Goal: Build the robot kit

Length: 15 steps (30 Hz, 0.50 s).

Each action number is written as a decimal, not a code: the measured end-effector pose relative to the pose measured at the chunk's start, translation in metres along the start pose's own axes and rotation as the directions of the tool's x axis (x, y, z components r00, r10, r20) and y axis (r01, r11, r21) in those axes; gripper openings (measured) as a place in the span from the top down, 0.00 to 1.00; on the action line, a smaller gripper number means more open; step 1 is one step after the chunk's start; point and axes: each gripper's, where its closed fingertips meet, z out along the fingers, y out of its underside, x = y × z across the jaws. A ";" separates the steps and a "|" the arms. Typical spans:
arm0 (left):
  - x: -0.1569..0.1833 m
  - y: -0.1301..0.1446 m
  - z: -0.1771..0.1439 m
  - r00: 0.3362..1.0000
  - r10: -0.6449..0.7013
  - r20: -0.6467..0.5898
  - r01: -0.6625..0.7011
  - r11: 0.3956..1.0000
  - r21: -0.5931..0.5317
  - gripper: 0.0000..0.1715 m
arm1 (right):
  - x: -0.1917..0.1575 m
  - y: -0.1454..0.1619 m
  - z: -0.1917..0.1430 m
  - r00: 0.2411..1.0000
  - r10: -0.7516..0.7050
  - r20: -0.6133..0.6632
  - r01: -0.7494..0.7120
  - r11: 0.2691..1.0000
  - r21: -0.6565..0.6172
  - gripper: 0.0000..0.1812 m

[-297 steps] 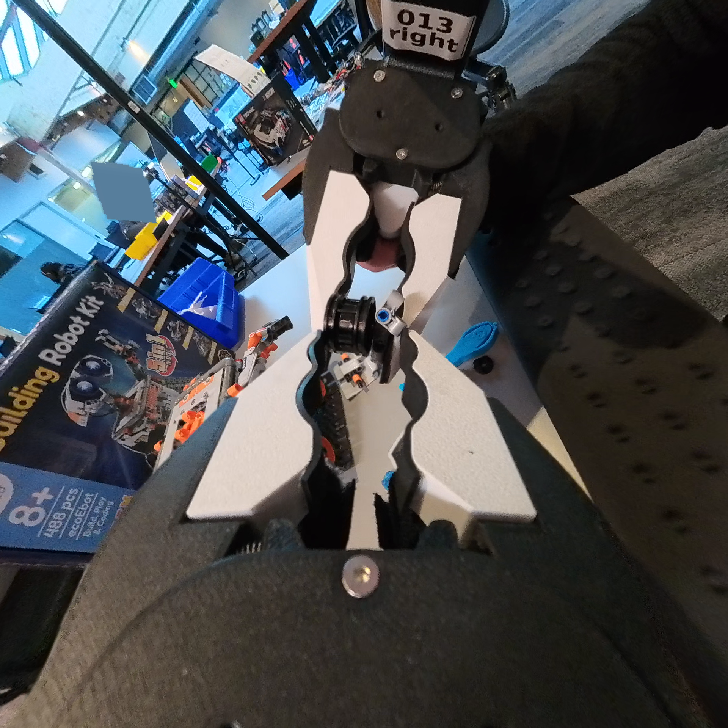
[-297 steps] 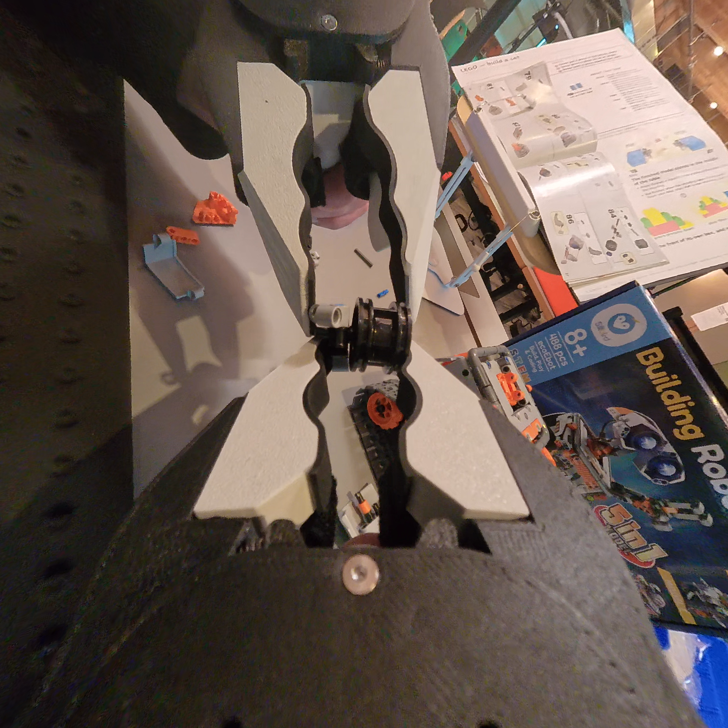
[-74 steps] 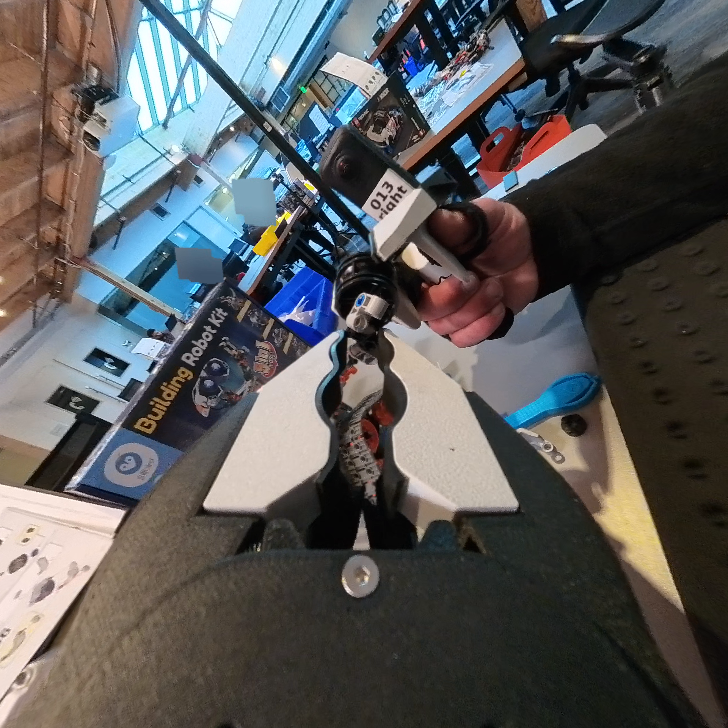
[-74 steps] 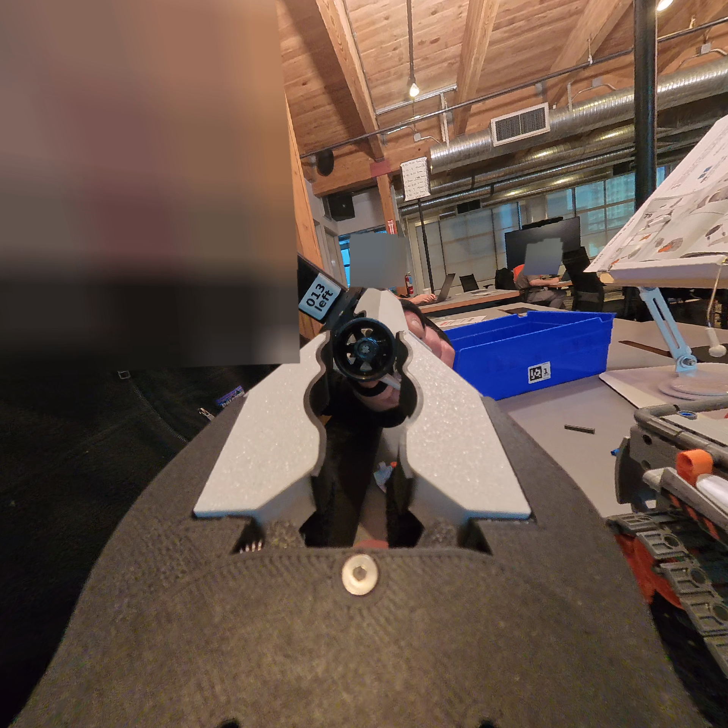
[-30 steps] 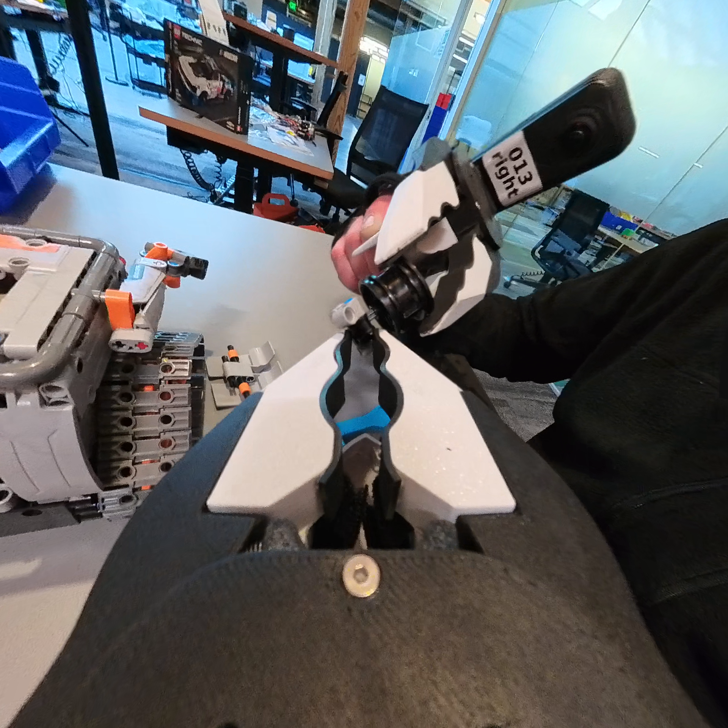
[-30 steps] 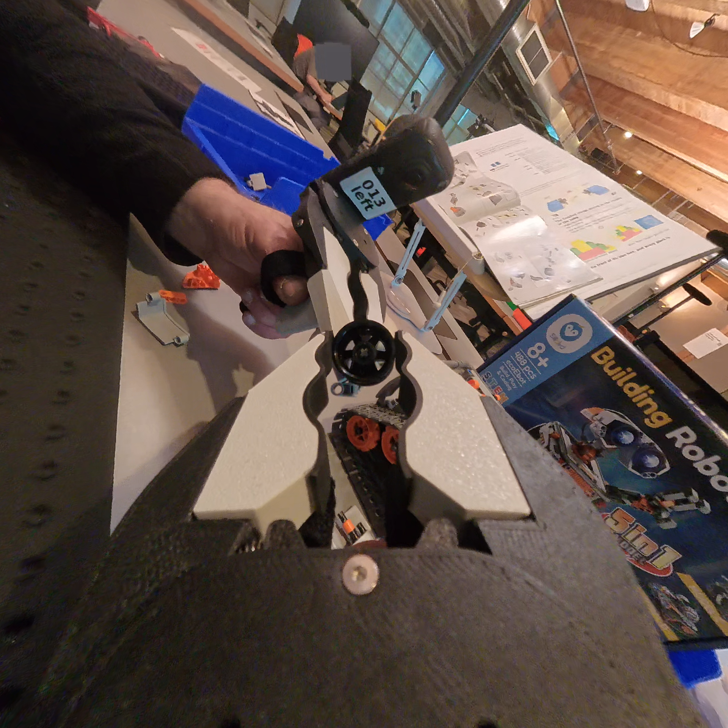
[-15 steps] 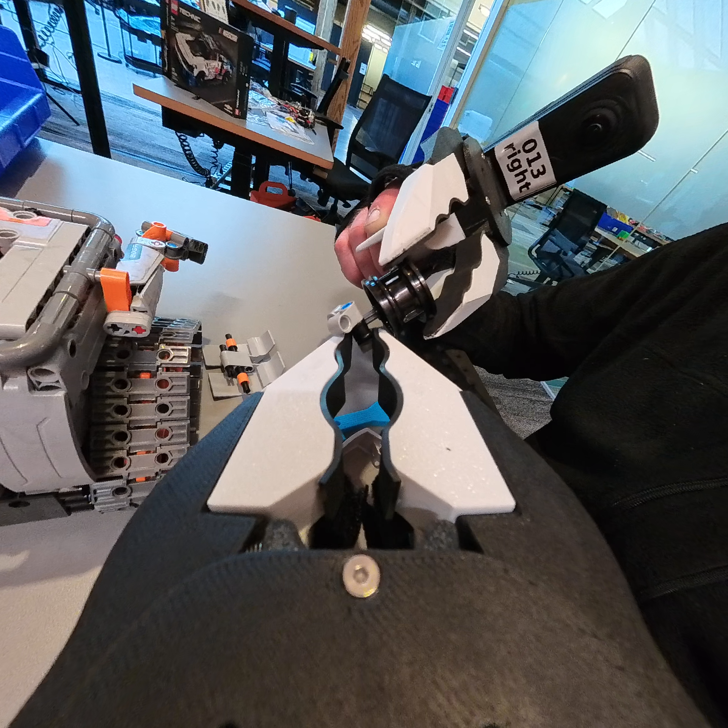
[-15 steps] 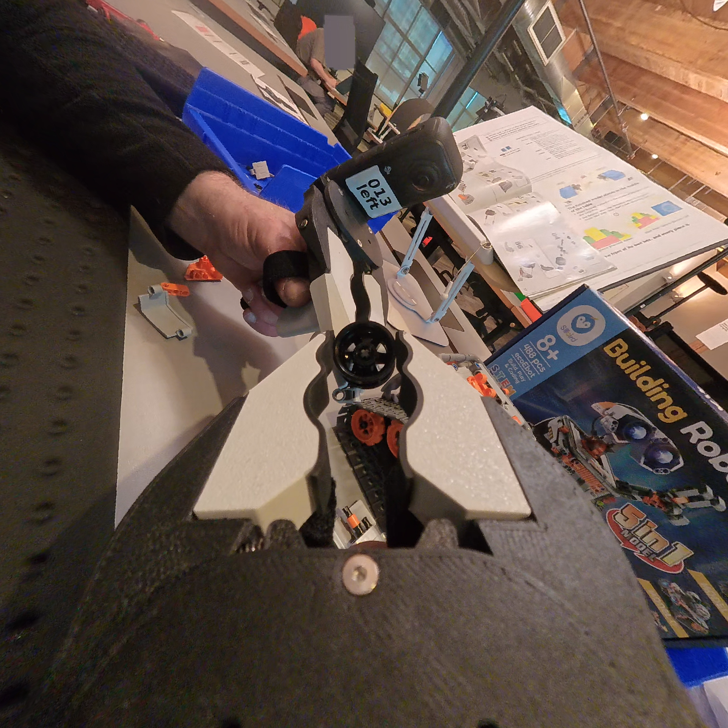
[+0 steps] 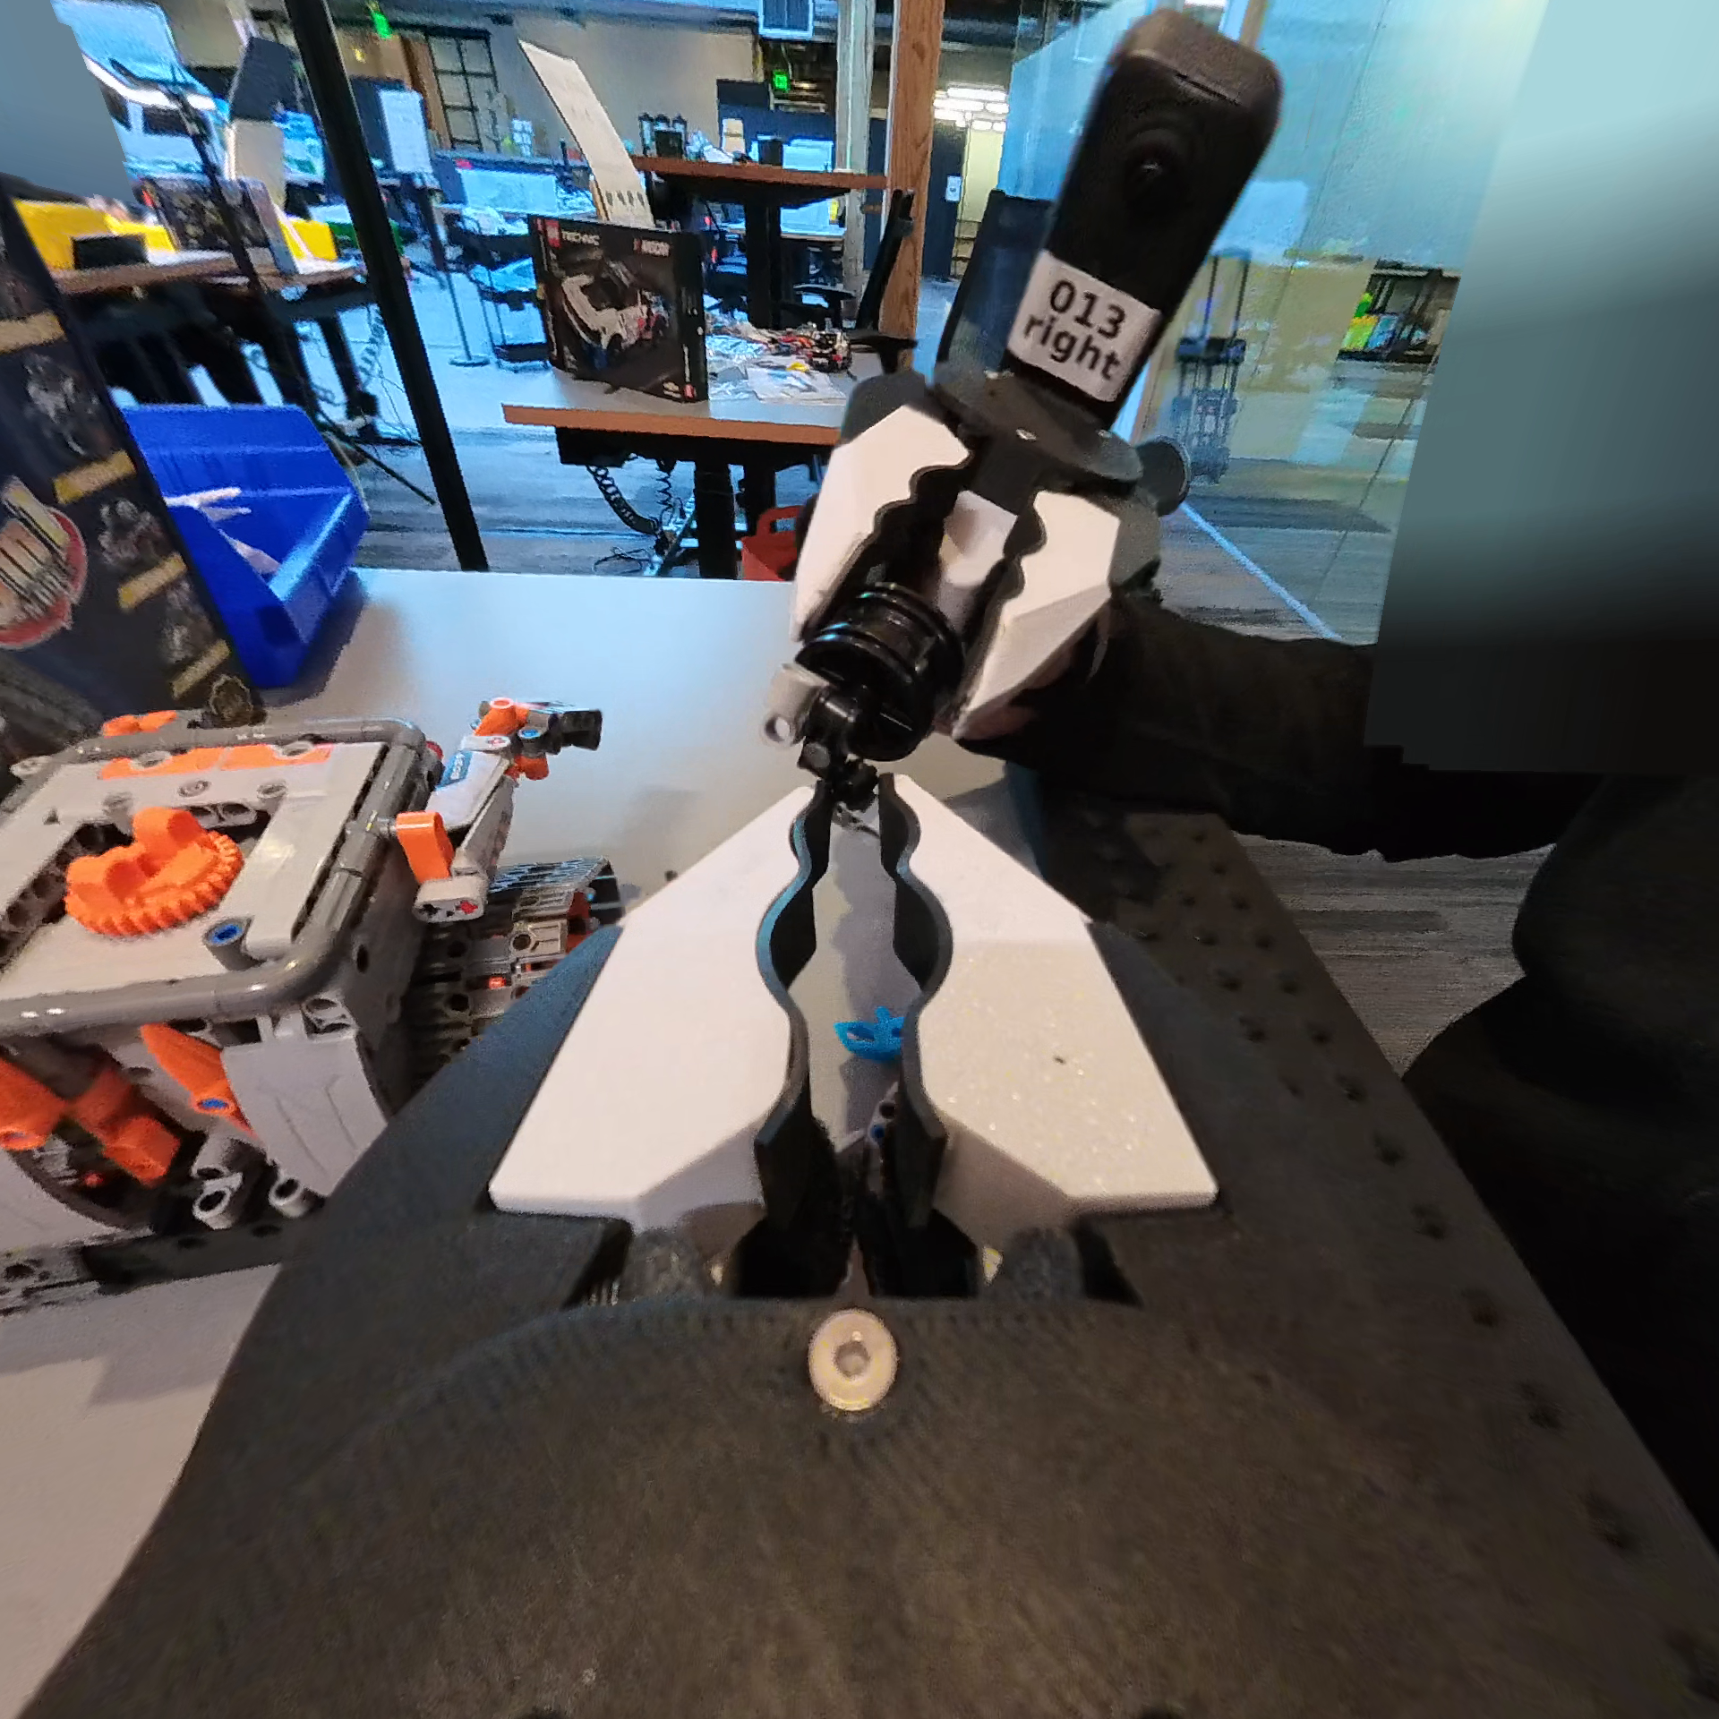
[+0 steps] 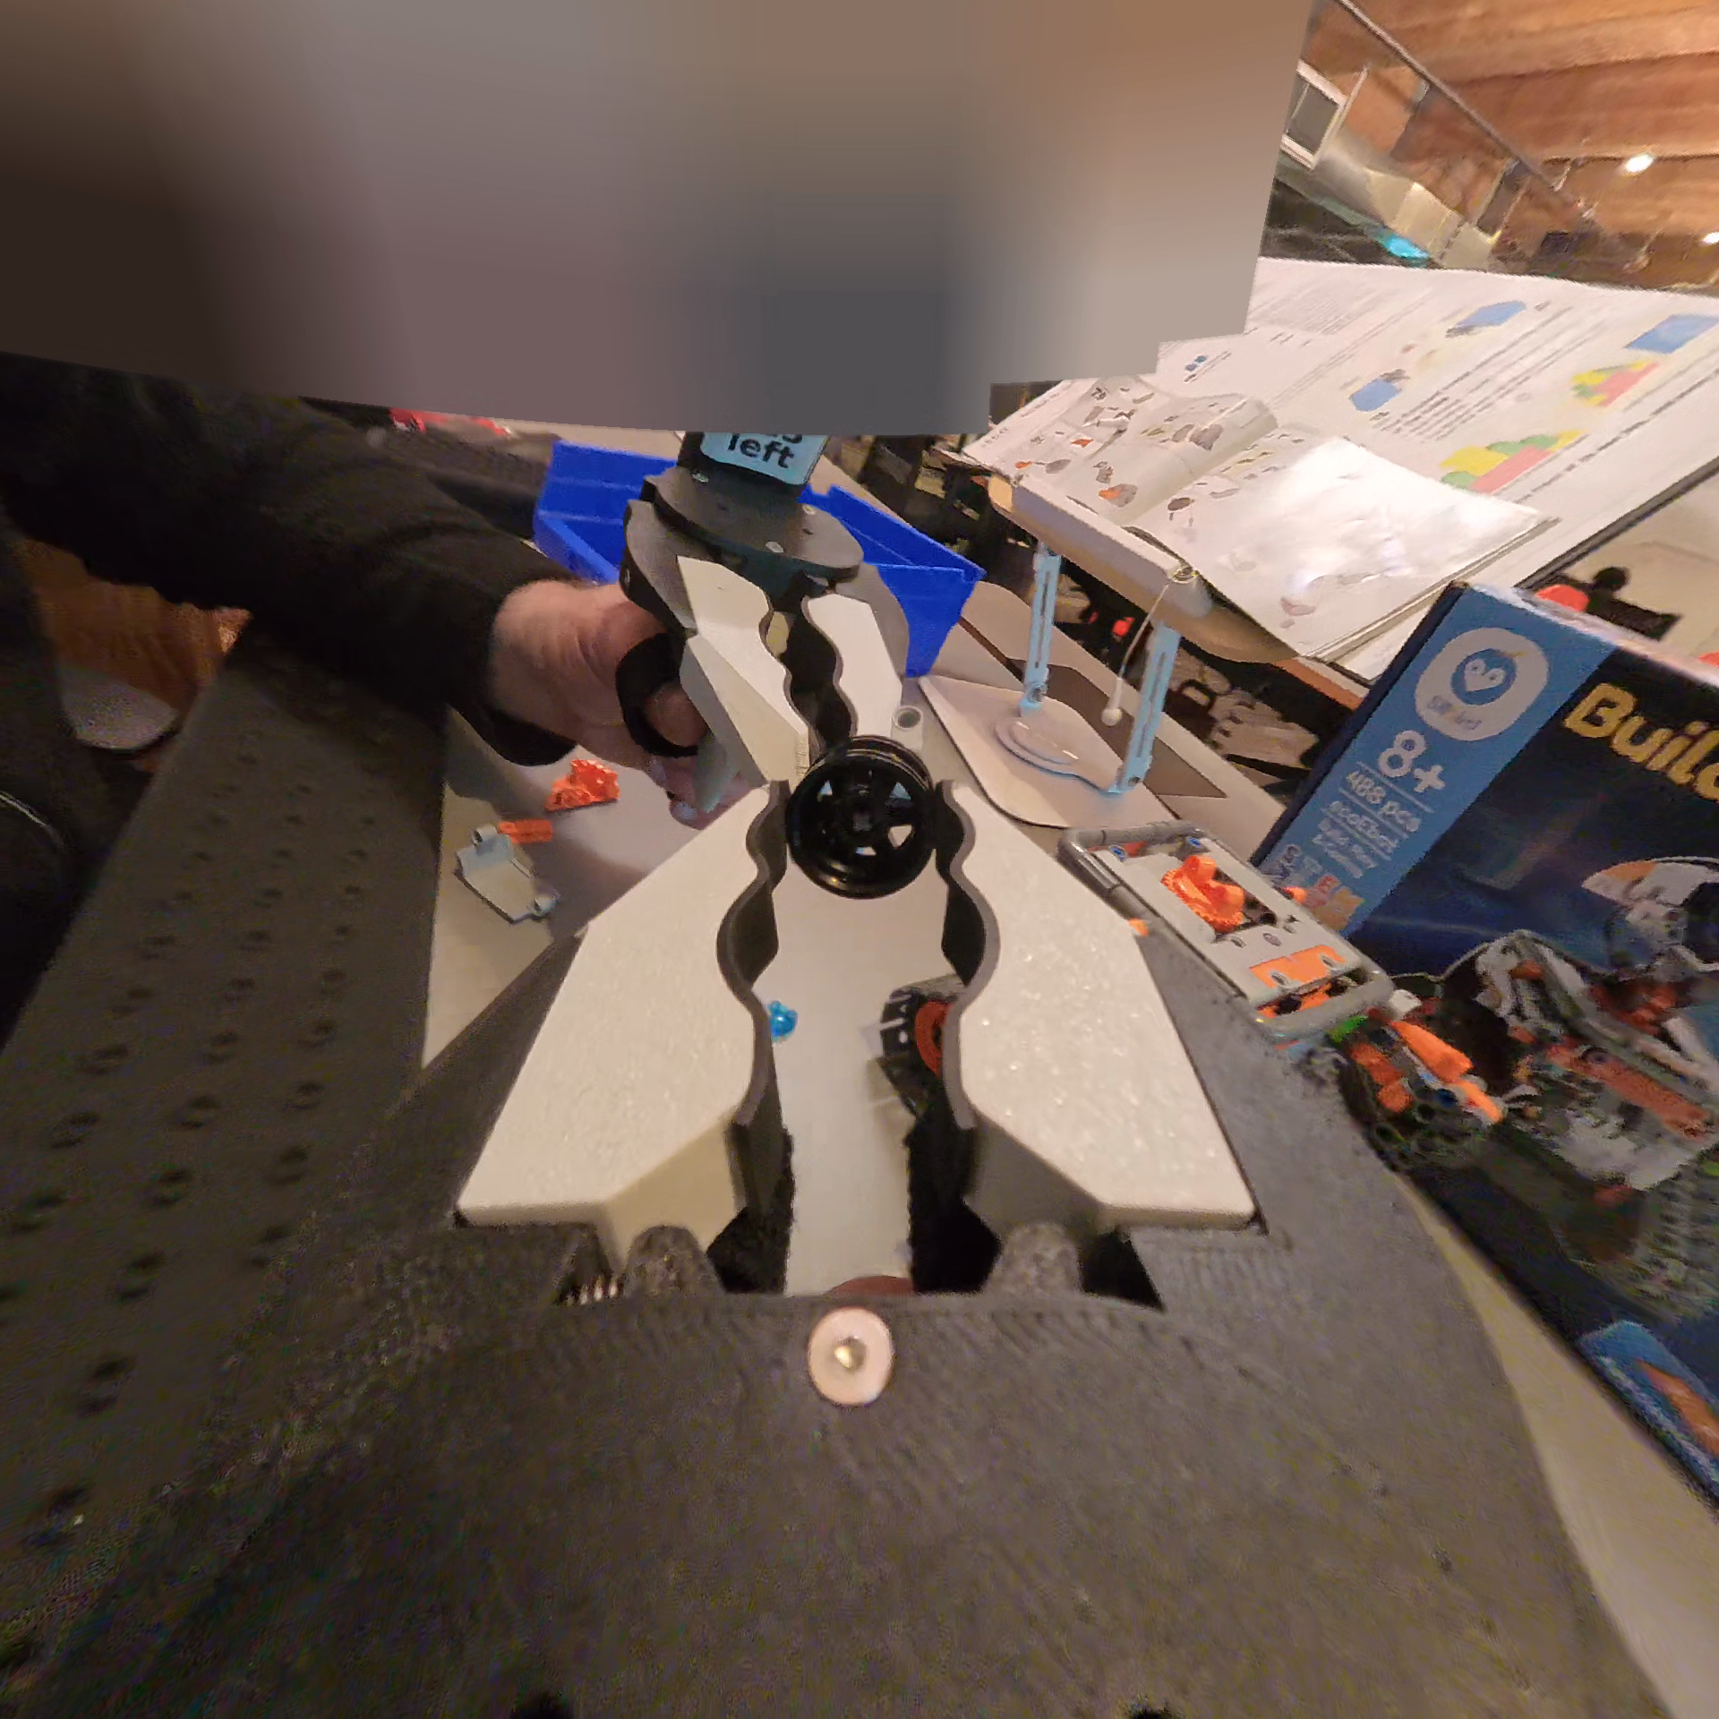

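Note:
My right gripper is shut on a black spoked wheel, held in the air above the table. In the left wrist view the wheel sits between the right gripper's white fingers. A small grey connector sticks out of its hub. My left gripper is shut on a short black pin under the wheel's hub. The two grippers meet tip to tip. The left gripper also shows in the right wrist view, held by a hand, just behind the wheel.
A grey and orange tracked model stands on the white table. A blue bin, a kit box and a booklet on a stand are behind. Loose orange, grey and blue pieces lie about. The tips of both grippers are at nearly the same place.
Both grippers have swung round while still joined at the wheel. The right gripper now stands more upright above the left's tips, and the views look down on the table.

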 end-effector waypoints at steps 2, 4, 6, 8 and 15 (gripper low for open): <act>0.001 -0.002 -0.001 0.999 0.035 0.012 -0.036 0.999 0.011 0.96 | 0.000 -0.001 -0.001 0.999 0.035 0.023 -0.035 0.999 0.020 0.84; 0.002 -0.003 -0.001 0.999 0.041 0.005 -0.041 0.999 0.011 0.93 | 0.001 -0.002 -0.002 0.997 0.063 0.041 -0.065 0.997 0.037 0.84; 0.002 -0.003 0.000 1.000 0.011 -0.006 -0.011 1.000 0.012 0.89 | 0.001 -0.002 -0.004 0.995 0.086 0.058 -0.088 0.995 0.048 0.84; 0.001 0.001 0.002 1.000 -0.008 -0.015 0.008 1.000 0.002 0.87 | -0.001 -0.002 -0.004 0.991 0.105 0.083 -0.110 0.992 0.054 0.84; 0.010 -0.001 0.004 0.998 0.058 -0.033 -0.057 0.998 0.017 0.85 | -0.011 0.003 0.001 0.971 0.164 0.173 -0.173 0.984 0.035 0.84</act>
